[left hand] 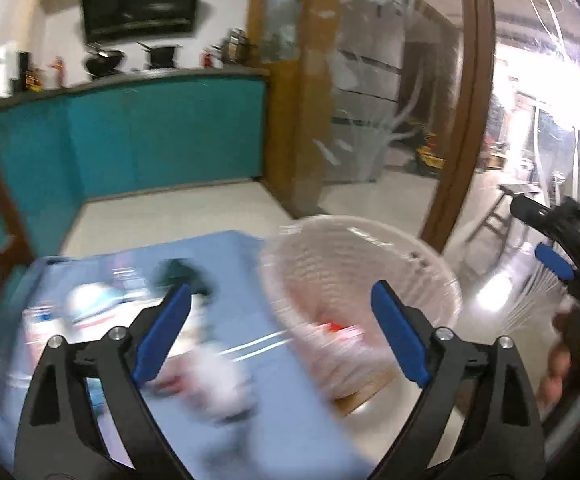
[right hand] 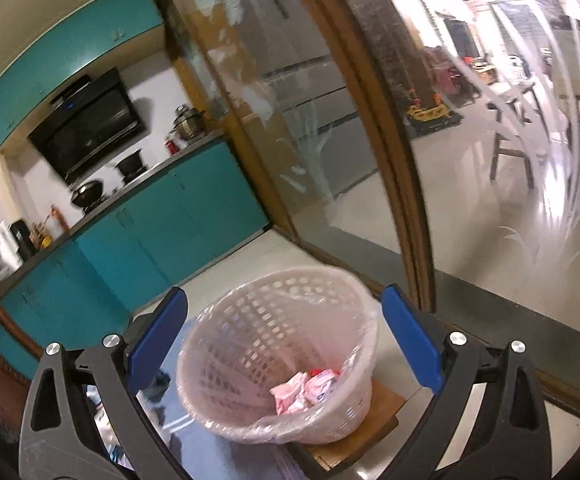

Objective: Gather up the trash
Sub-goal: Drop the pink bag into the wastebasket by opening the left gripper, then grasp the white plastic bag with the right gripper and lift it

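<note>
Standing by the teal kitchen cabinets [right hand: 161, 216], I watched both tools hang over the work area with their blue-padded jaws spread wide and nothing between them. The left gripper [left hand: 281, 336] hovered above a table covered in a blue cloth [left hand: 281, 400], where several pieces of trash [left hand: 213, 376] lay scattered; the view was smeared, so I could only make out whitish and red-marked wrappers and a dark lump farther back. The right gripper [right hand: 285, 344] pointed straight at the basket [right hand: 249, 320], a pale pink plastic bin with slotted walls and a clear liner folded over its rim. It sat on a small wooden stool [right hand: 386, 404] just beside the table's edge. Inside, at the bottom, rested a few pink and red wrappers [right hand: 306, 390]. From the left wrist view the same basket [left hand: 370, 248] appeared to the right of the cloth, and the right gripper [left hand: 558, 264] showed at the far edge, held in a hand [left hand: 570, 364]. Behind everything ran a glass partition [right hand: 370, 152] in a wooden frame.
</note>
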A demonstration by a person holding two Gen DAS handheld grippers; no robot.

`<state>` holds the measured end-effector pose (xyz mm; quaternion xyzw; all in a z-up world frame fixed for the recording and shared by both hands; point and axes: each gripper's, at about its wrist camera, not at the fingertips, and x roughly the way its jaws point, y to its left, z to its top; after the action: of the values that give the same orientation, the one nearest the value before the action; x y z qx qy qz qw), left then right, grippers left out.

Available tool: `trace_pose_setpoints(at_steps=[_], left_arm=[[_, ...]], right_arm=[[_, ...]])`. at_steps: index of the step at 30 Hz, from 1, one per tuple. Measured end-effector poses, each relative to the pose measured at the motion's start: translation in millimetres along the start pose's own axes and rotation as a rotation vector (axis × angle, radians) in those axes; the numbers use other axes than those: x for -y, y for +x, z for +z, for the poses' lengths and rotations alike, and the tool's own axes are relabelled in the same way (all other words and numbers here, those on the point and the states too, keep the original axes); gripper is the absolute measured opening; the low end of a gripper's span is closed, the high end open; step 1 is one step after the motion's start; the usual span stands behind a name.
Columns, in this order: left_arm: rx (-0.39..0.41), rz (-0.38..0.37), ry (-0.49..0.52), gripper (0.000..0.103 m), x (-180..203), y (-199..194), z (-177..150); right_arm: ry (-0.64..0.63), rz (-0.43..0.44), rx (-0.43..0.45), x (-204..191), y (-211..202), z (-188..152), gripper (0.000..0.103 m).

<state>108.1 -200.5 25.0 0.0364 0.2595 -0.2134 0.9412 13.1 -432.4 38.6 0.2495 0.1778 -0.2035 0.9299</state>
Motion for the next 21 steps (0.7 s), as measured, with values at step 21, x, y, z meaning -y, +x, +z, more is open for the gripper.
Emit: trace_pose_setpoints(at_steps=[21], left_arm=[[-0.035, 0.254, -0.175, 0.099, -165, -120, -86]], right_arm=[[-0.444, 0.299, -0.304, -158, -31, -121, 0.096]])
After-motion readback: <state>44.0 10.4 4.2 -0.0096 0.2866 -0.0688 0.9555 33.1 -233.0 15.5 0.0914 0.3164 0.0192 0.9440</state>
